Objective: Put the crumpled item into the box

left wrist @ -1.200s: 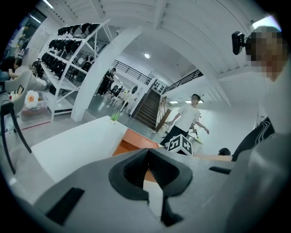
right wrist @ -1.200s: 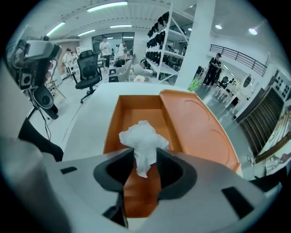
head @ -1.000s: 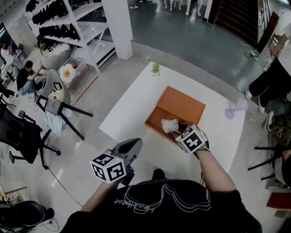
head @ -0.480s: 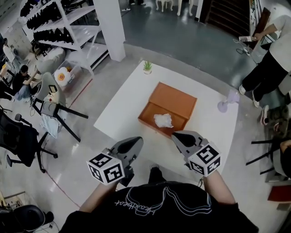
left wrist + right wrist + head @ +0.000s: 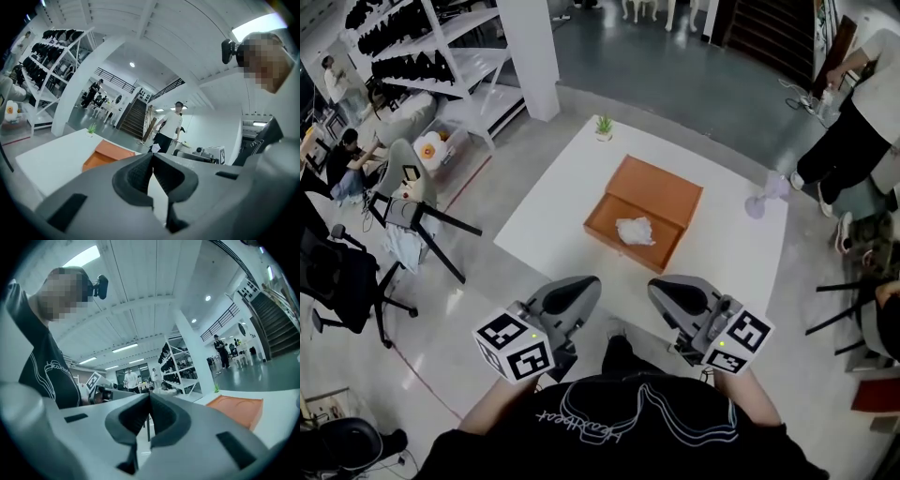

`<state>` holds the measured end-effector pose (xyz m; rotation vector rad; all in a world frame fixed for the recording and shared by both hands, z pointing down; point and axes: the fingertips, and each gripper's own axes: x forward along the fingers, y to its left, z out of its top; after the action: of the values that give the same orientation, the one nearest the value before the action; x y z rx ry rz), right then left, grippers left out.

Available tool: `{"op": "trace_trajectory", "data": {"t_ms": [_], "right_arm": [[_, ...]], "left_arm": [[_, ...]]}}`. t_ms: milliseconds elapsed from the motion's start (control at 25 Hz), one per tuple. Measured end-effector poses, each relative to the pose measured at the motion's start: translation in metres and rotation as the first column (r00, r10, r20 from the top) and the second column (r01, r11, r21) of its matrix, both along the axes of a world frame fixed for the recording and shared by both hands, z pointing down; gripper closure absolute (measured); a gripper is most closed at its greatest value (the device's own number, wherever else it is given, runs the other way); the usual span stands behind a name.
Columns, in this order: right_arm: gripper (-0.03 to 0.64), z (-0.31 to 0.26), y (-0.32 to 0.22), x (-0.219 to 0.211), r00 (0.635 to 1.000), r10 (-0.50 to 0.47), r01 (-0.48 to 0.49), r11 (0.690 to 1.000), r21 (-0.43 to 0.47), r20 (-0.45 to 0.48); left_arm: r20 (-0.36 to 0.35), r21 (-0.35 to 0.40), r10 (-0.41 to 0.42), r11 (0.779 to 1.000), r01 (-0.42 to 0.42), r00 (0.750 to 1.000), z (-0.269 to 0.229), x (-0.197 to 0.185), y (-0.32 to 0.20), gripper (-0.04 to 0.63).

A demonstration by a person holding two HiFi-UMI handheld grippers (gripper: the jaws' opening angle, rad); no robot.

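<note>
A crumpled white item (image 5: 635,231) lies inside the open orange box (image 5: 667,192) on the white table (image 5: 553,225). Both grippers are held close to the person's body, short of the table's near edge. My left gripper (image 5: 584,286) is shut and empty, its tips touching in the left gripper view (image 5: 152,161). My right gripper (image 5: 661,287) is shut with nothing between its jaws, as the right gripper view (image 5: 150,401) shows. The box appears as an orange shape in the left gripper view (image 5: 105,154) and the right gripper view (image 5: 236,409).
A small potted plant (image 5: 604,126) stands at the table's far corner. A pale fan-like object (image 5: 764,197) sits at the table's right edge. A person (image 5: 853,141) stands beyond the right side. Chairs (image 5: 417,211) and white shelving (image 5: 441,56) are on the left.
The right gripper let go of the crumpled item in the box, drew back toward the body and shut. The left gripper stayed near the body.
</note>
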<state>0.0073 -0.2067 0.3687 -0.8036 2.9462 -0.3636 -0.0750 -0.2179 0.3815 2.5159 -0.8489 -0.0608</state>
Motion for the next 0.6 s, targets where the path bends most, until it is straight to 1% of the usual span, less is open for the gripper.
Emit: {"op": "trace_trajectory", "data": {"t_ms": [240, 400, 600], "right_arm": [[0.614, 0.003, 0.013, -0.004, 1.000, -0.013, 0.013, 1.000, -0.007, 0.019], [0.614, 0.007, 0.013, -0.006, 1.000, -0.011, 0.011, 1.000, -0.011, 0.008], [0.614, 0.009, 0.009, -0.008, 1.000, -0.017, 0.017, 1.000, -0.018, -0.005]], "left_arm": [[-0.003, 0.004, 0.018, 1.000, -0.018, 1.000, 0.000, 0.002, 0.013, 0.591], [-0.002, 0.015, 0.027, 1.000, -0.027, 1.000, -0.001, 0.002, 0.015, 0.591], [-0.009, 0.002, 0.031, 1.000, -0.031, 0.999, 0.002, 0.003, 0.010, 0.591]]}}
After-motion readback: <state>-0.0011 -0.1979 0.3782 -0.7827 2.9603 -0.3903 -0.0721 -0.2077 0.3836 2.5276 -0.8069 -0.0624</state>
